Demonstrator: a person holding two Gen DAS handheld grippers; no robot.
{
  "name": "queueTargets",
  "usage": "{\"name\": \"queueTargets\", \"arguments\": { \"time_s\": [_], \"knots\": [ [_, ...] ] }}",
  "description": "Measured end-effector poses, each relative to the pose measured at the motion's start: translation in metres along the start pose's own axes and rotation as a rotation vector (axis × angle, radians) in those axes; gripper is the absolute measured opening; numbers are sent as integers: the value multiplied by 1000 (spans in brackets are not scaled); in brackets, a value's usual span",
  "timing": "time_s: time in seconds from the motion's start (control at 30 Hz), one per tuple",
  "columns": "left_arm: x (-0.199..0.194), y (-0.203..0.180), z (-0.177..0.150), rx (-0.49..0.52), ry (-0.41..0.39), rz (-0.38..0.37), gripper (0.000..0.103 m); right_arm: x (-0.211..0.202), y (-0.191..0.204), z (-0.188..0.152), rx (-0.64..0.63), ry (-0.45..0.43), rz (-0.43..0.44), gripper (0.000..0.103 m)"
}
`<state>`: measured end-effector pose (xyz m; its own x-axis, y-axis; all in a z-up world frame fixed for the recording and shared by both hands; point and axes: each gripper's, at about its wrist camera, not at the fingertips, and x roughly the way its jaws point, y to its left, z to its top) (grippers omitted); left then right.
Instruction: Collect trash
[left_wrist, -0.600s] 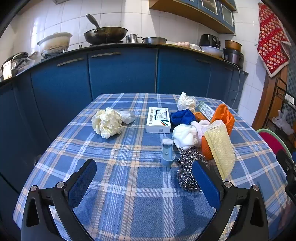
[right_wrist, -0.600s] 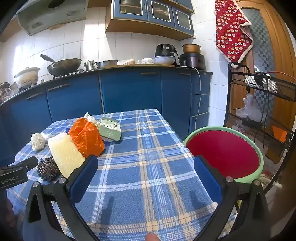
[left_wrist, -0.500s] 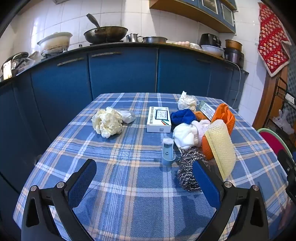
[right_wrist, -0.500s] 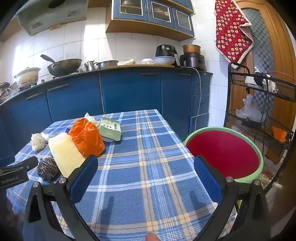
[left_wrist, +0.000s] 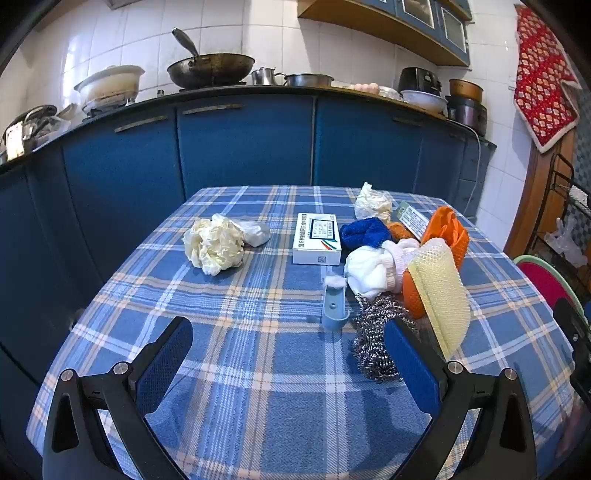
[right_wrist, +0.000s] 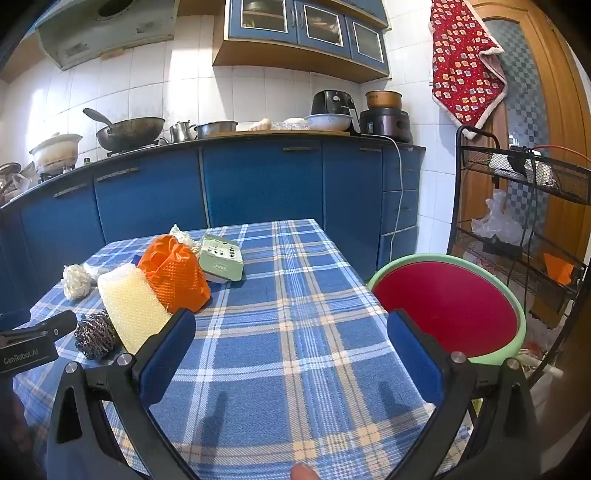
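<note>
On the blue plaid tablecloth (left_wrist: 258, 354) lie a crumpled cream paper wad (left_wrist: 214, 245), a white box (left_wrist: 317, 238), a blue cloth (left_wrist: 364, 232), a white cloth (left_wrist: 373, 269), a steel scourer (left_wrist: 373, 343), a yellow sponge (left_wrist: 439, 291), an orange mesh bag (right_wrist: 173, 275) and a small blue plastic piece (left_wrist: 334, 310). A red basin with a green rim (right_wrist: 447, 306) stands beside the table's right edge. My left gripper (left_wrist: 288, 365) is open and empty above the near table. My right gripper (right_wrist: 291, 354) is open and empty, with the basin to its right.
Blue kitchen cabinets (left_wrist: 243, 144) with pans on the counter stand behind the table. A black wire rack (right_wrist: 524, 221) and a wooden door are at the right. A green-white box (right_wrist: 221, 258) lies behind the orange bag. A second paper wad (left_wrist: 373, 203) lies at the back.
</note>
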<state>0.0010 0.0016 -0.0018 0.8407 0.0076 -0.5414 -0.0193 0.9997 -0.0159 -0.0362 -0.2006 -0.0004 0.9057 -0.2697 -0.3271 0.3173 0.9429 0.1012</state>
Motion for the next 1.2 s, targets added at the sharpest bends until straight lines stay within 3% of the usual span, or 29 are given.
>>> {"name": "queueTargets", "arguments": {
  "time_s": [1.2],
  "knots": [
    [-3,-2,1,2,-3,-2,103,-2,2,1,-10,-14,0,102]
  ]
}}
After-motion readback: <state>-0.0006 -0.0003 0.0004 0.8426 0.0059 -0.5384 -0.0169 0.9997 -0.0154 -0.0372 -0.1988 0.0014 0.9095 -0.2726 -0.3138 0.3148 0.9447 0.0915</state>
